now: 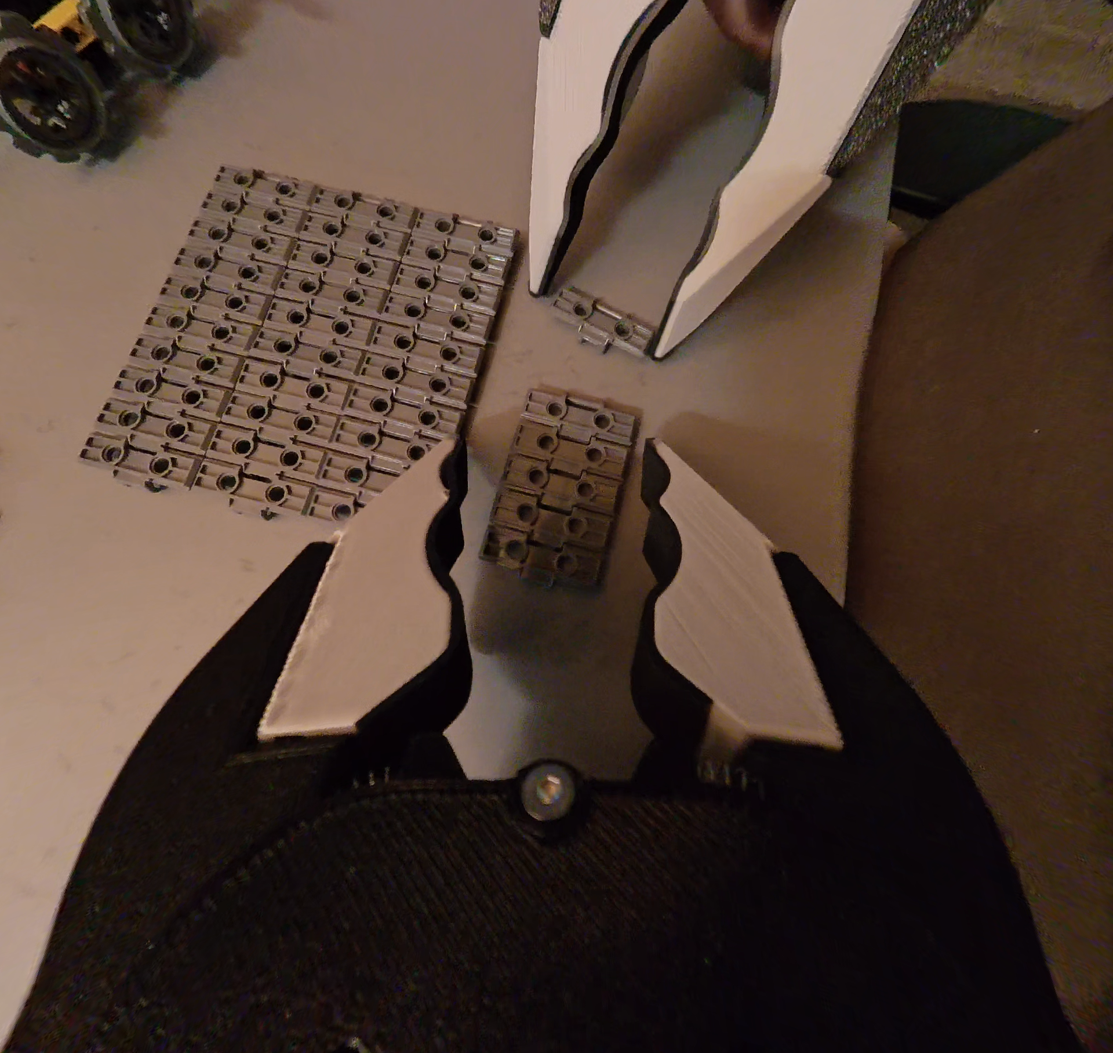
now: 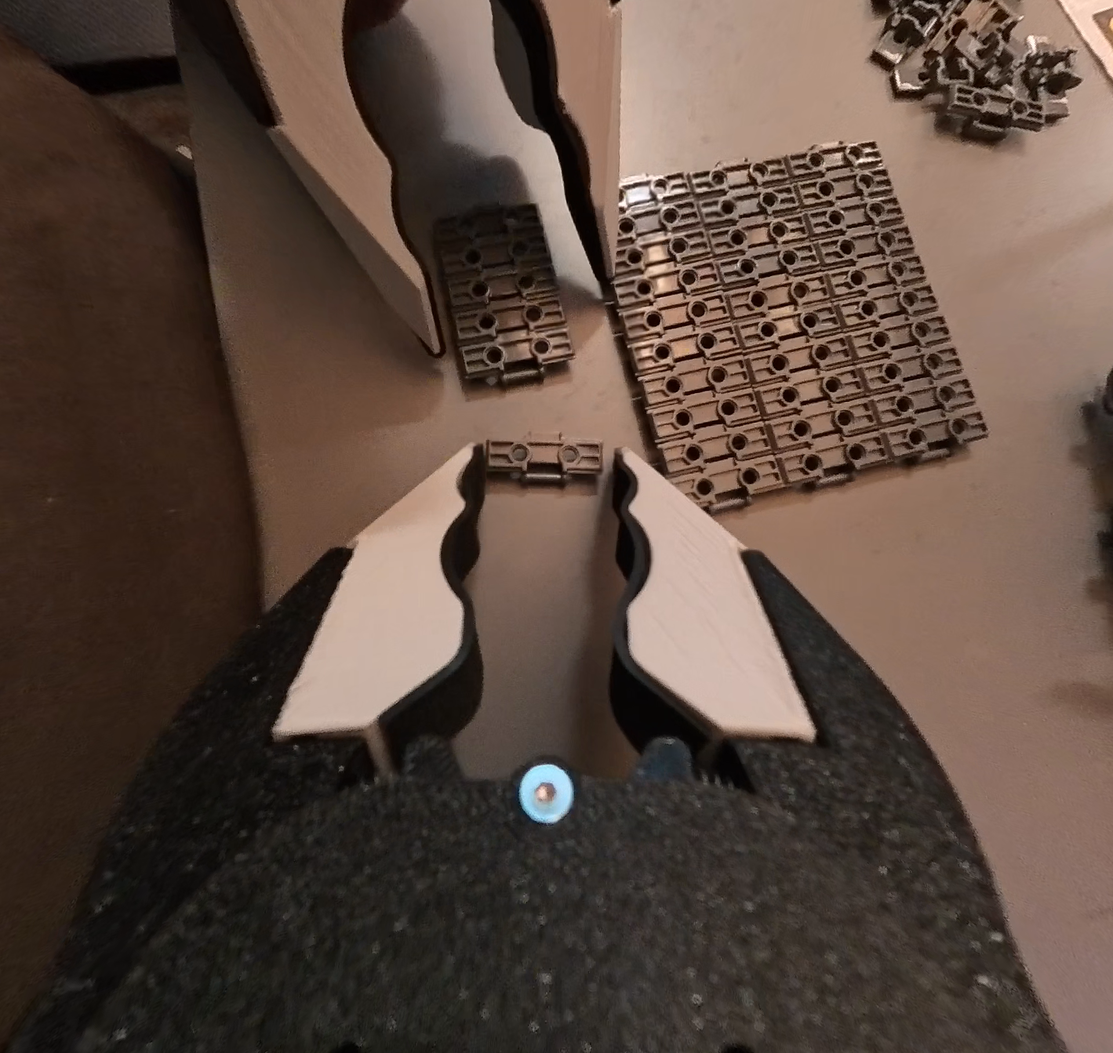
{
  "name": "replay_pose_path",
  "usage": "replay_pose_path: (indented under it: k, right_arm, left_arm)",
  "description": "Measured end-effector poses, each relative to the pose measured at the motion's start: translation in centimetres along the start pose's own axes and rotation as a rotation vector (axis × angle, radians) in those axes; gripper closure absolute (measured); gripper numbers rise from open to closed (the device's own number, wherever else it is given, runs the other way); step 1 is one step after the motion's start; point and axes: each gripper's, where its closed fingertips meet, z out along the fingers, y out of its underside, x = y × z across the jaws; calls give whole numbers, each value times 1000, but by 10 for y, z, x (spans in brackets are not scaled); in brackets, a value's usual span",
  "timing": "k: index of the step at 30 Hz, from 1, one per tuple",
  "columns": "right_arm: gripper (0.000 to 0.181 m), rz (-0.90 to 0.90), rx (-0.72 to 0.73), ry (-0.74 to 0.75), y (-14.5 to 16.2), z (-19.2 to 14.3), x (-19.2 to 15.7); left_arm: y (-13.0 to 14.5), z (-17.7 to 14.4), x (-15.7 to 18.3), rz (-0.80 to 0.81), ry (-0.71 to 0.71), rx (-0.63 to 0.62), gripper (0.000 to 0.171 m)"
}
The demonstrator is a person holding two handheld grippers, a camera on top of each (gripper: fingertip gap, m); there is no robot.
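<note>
My left gripper [image 1: 551, 452] is open and low over the table. Its fingers flank a short strip of joined grey track links [image 1: 560, 488] without touching it. My right gripper [image 2: 545, 455] is open, and its fingertips closely straddle a single grey track link [image 2: 544, 461] lying flat on the table, with small gaps on both sides. That link [image 1: 605, 325] and the right gripper [image 1: 596, 322] also show in the left wrist view. A large flat mat of joined links [image 1: 301, 349] lies beside both. In the right wrist view the mat [image 2: 795, 331], the short strip [image 2: 506, 295] and the left gripper [image 2: 518, 319] show ahead.
A toy vehicle with black wheels [image 1: 90, 48] stands at the far left of the table. A pile of loose dark links [image 2: 975, 42] and a printed sheet [image 2: 1078, 0] lie beyond the mat. The table edge meets a brown cushion [image 1: 994, 482] close beside both grippers.
</note>
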Motion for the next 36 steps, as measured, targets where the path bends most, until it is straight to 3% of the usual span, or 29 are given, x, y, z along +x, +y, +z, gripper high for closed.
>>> replay_pose_path:
  k: [16,36]
  right_arm:
    - [144,-84,121,-210,-23,7,-13]
    - [144,-146,77,-225,-20,13,-12]
  left_arm:
    - [-4,6,9,95,56,22,132]
    - [-2,8,9,86,70,8,133]
